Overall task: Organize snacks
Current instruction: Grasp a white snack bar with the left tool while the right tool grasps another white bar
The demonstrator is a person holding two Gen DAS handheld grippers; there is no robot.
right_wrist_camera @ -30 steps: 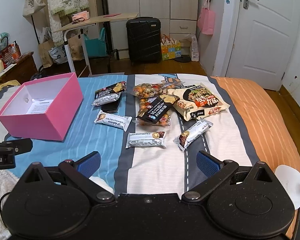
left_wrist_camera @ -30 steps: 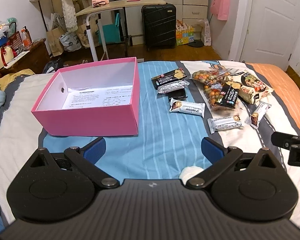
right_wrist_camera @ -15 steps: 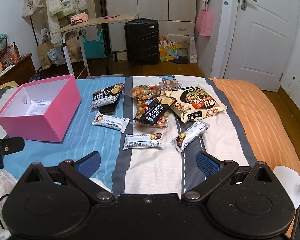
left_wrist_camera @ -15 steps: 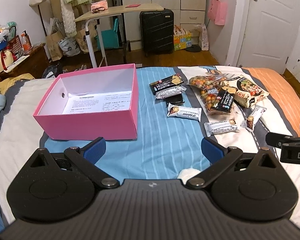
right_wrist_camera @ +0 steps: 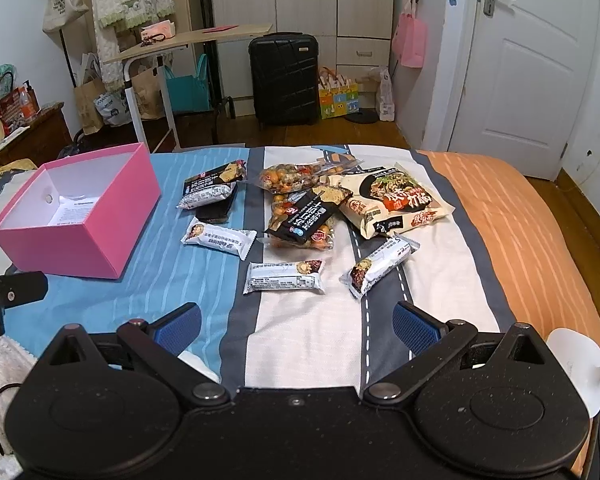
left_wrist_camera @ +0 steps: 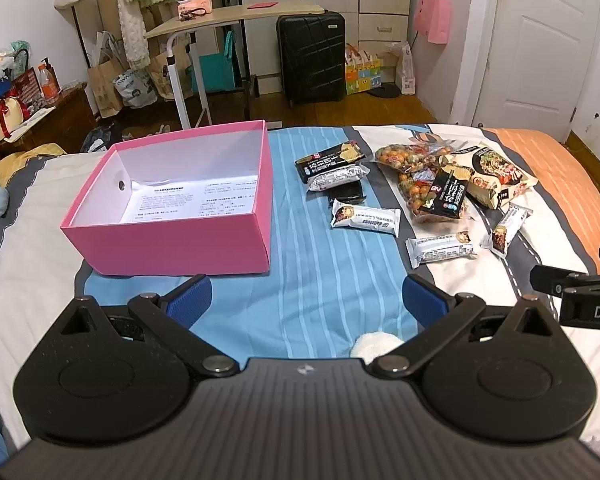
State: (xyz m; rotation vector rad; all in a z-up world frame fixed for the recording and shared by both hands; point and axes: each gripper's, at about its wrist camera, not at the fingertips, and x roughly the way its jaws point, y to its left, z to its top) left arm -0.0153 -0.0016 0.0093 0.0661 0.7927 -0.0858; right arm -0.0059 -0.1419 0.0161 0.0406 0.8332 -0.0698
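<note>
An open pink box point(left_wrist_camera: 172, 236) point(right_wrist_camera: 80, 232) lies on the bed at the left, with only a printed sheet inside. Right of it lie several snack packets: white bars point(right_wrist_camera: 285, 277) point(right_wrist_camera: 219, 237) point(right_wrist_camera: 380, 265), a black packet point(right_wrist_camera: 306, 216) on bags of coloured nuts point(right_wrist_camera: 292, 174), and a big noodle bag point(right_wrist_camera: 396, 204). My left gripper point(left_wrist_camera: 306, 300) hovers open over the blue stripes just in front of the box. My right gripper point(right_wrist_camera: 296, 326) hangs open in front of the nearest white bars. Neither holds anything.
The striped bedspread point(left_wrist_camera: 332, 280) runs to the bed's far edge. Beyond it stand a black suitcase point(right_wrist_camera: 284, 78), a wooden side table point(right_wrist_camera: 188, 40), bags along the left wall and a white door point(right_wrist_camera: 528, 64). A white round object point(right_wrist_camera: 580, 364) sits at the right.
Both views have pulled back and risen slightly, so the box and snacks look a little smaller and farther. Nothing on the bed has moved. Both grippers stay open.
</note>
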